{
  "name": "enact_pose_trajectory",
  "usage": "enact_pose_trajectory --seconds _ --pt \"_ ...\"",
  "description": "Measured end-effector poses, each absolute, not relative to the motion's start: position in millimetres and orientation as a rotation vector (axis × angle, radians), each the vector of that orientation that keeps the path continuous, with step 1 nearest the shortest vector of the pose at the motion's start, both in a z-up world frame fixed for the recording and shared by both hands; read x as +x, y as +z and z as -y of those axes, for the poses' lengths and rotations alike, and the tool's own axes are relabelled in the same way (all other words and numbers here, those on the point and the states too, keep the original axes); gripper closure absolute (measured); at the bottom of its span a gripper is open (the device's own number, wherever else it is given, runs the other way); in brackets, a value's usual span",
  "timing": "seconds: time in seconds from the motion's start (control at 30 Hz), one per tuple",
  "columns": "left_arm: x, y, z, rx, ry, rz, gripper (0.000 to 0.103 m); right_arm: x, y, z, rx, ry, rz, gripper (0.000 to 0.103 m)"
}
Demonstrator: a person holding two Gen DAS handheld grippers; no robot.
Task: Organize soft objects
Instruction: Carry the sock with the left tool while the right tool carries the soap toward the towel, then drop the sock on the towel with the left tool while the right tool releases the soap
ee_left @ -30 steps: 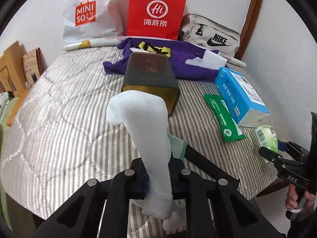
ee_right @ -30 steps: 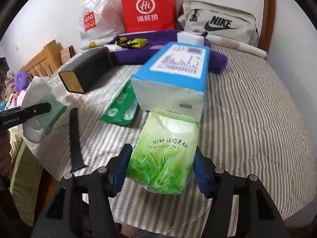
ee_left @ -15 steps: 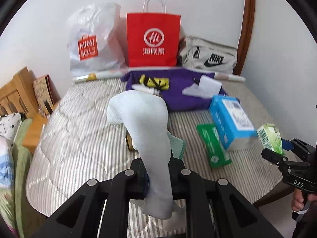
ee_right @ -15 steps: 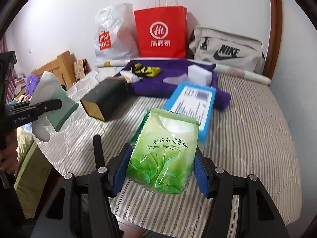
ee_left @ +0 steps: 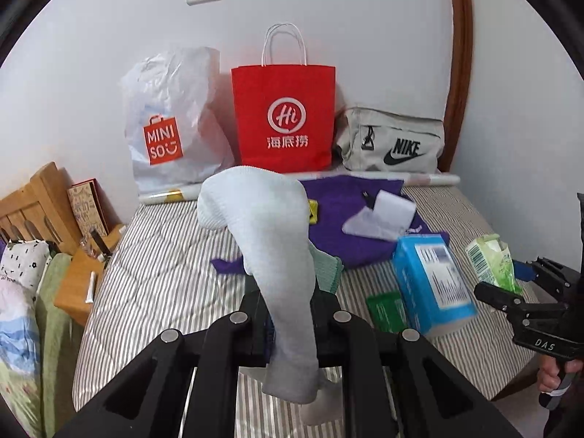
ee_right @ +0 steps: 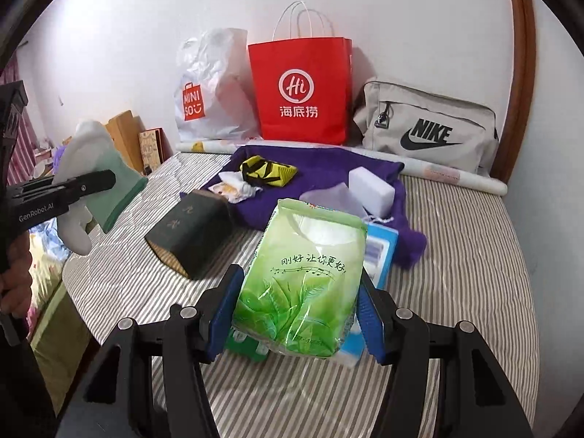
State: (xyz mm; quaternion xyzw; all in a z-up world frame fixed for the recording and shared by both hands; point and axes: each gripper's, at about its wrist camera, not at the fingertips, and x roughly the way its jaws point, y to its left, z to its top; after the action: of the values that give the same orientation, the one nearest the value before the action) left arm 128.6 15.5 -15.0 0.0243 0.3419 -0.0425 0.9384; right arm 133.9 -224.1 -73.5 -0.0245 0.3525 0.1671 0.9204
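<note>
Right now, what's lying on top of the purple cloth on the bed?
On the purple cloth lie a yellow-and-black bundle, crumpled white paper and a white block. Anything beneath the cloth is hidden.

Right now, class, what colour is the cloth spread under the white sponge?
Purple cloth; clearest in the right wrist view.

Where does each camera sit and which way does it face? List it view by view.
Left wrist: behind the left gripper, which clamps a white sock; faces the wall across the bed; right gripper at right.
Right wrist: behind the right gripper, which clamps a green tissue pack; left gripper at left.
Shared: red bag, Nike bag.
</note>
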Motion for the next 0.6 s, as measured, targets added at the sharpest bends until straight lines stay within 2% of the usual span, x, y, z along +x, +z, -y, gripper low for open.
enact_pose_trajectory --seconds 0.6 --pt "202 -14 -9 0.038 -0.077 -0.724 0.089 216 -70 220 -0.023 0.393 -0.735 0.044"
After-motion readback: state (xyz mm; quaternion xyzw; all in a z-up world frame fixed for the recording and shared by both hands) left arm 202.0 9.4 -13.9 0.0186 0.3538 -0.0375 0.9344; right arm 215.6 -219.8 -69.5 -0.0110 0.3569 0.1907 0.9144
